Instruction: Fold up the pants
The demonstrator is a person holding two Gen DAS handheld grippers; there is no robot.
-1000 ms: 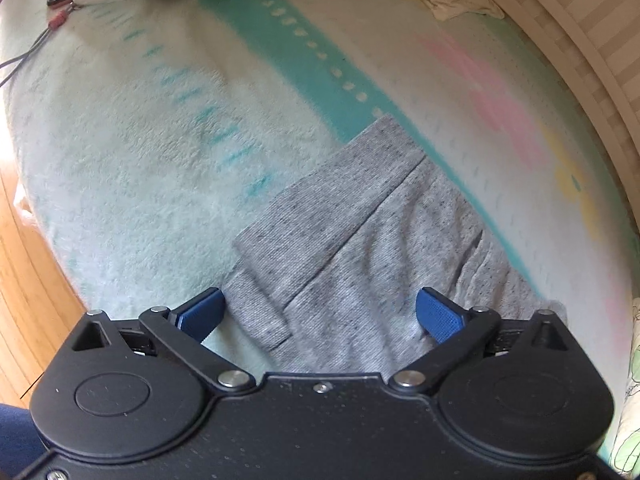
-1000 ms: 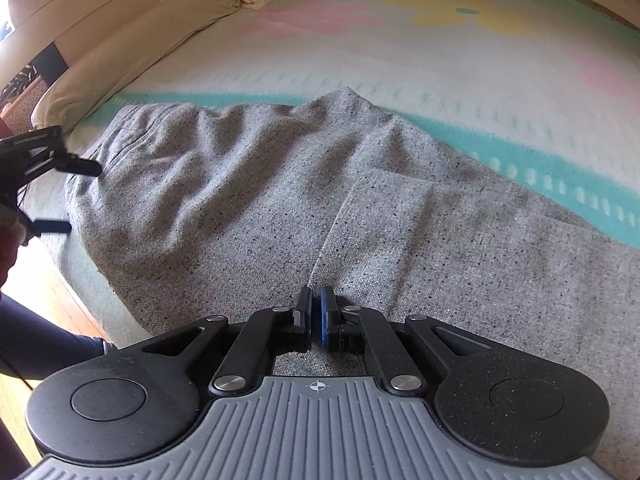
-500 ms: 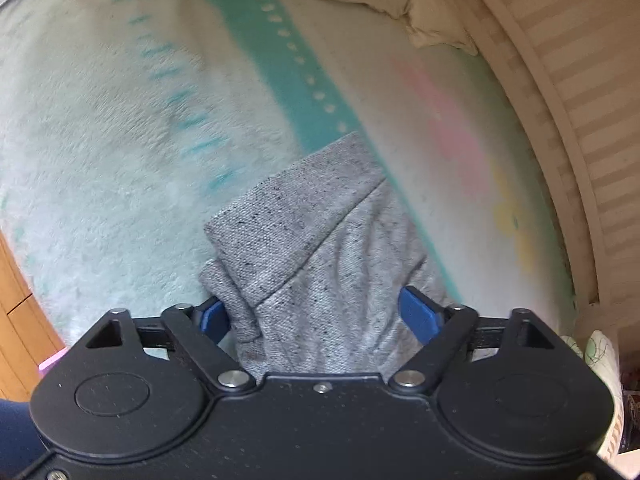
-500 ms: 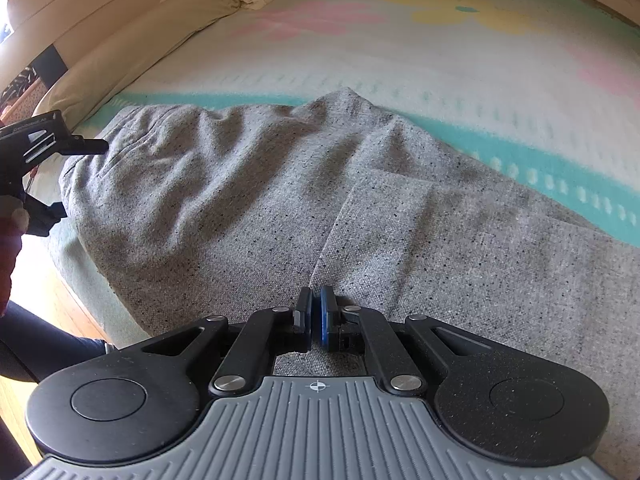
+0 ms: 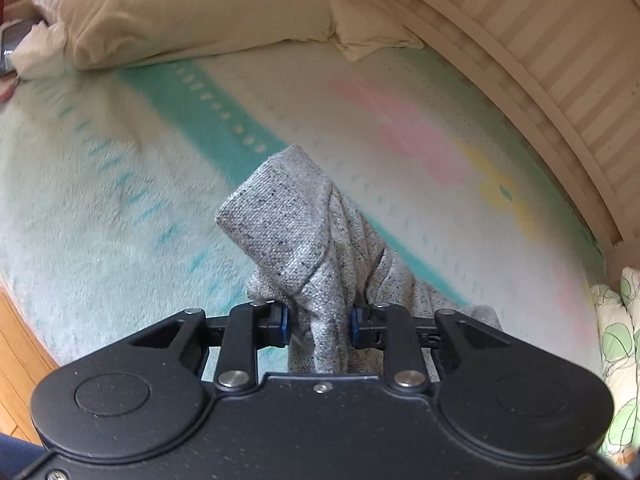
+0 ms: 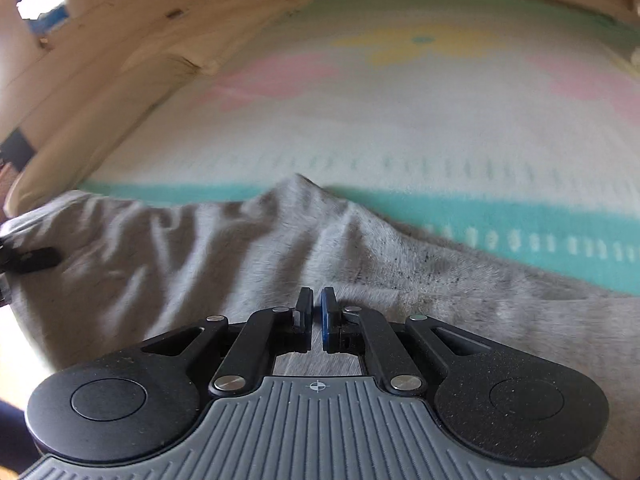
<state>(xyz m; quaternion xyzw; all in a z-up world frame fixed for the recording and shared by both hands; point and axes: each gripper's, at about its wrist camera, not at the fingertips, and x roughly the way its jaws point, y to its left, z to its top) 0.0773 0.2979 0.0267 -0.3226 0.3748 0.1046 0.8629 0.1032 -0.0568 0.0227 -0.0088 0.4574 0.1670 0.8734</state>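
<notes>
Speckled grey knit pants (image 5: 296,232) spread on a fuzzy mint blanket with teal stripe and pink and yellow flowers (image 5: 120,216) on the bed. One end bunched up, pinched tight in left hand-held gripper (image 5: 318,322). Right hand-held gripper (image 6: 316,314) nearly closed over the cloth; grip unclear. Cream pillow (image 5: 192,12) far behind.

Blanketed bed (image 5: 100,208) under pants (image 6: 200,248), pillow (image 5: 192,12)

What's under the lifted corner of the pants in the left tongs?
Under the pants corner pinched in the left tongs, only the pastel blanket shows. The grey cloth hides whatever lies directly beneath the bunched part.
</notes>
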